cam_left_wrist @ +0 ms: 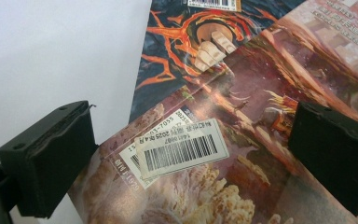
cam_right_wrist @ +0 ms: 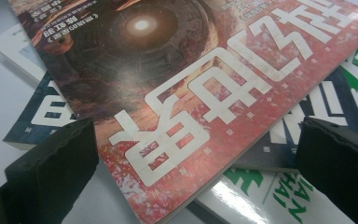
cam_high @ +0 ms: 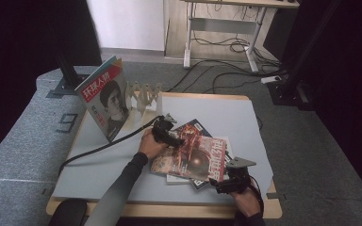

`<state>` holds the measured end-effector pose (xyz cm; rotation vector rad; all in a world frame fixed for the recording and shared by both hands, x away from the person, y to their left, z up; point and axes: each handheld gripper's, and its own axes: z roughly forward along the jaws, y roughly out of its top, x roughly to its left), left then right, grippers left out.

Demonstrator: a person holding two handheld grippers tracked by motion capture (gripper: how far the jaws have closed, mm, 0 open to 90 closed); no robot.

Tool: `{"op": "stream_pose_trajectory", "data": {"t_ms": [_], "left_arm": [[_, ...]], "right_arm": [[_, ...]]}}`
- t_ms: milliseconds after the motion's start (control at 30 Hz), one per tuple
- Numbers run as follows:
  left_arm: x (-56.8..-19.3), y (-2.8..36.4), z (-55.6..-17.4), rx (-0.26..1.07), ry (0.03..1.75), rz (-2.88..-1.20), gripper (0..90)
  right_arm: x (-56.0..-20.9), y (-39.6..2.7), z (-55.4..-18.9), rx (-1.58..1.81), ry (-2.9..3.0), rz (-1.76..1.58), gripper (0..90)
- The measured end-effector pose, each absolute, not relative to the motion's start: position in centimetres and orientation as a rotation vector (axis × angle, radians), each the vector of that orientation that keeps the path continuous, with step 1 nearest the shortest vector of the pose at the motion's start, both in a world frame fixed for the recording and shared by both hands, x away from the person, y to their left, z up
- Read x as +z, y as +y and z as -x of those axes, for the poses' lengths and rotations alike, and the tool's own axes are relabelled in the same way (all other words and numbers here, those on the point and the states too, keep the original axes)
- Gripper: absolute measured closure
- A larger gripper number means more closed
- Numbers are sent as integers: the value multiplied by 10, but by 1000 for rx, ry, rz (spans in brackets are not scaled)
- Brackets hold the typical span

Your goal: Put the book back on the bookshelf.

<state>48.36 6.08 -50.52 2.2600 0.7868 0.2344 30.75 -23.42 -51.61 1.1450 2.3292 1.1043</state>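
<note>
Nearest the person, the right gripper [cam_high: 227, 181] has its fingers wide at the near corner of the red magazine [cam_high: 193, 157], which tops a loose stack mid-desk [cam_high: 226, 113]. Farther on, the left gripper [cam_high: 175, 139], fingers wide, straddles its far-left edge.

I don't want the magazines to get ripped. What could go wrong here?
The red magazine lies crooked on a loose pile, so it might slide off when pulled. The left hand-held gripper and right hand-held gripper are open at opposite ends; pinching only the thin cover could crease it. The standing magazine leans on the rack and might topple if bumped.
</note>
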Motion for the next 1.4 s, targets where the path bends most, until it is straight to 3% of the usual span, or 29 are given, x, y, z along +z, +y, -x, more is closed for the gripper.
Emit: {"op": "stream_pose_trajectory", "data": {"t_ms": [1400], "left_arm": [[-501,89,-434,190,742,-2329,4]], "right_arm": [[-517,-281,-336,1046,2190,-1315,0]]}}
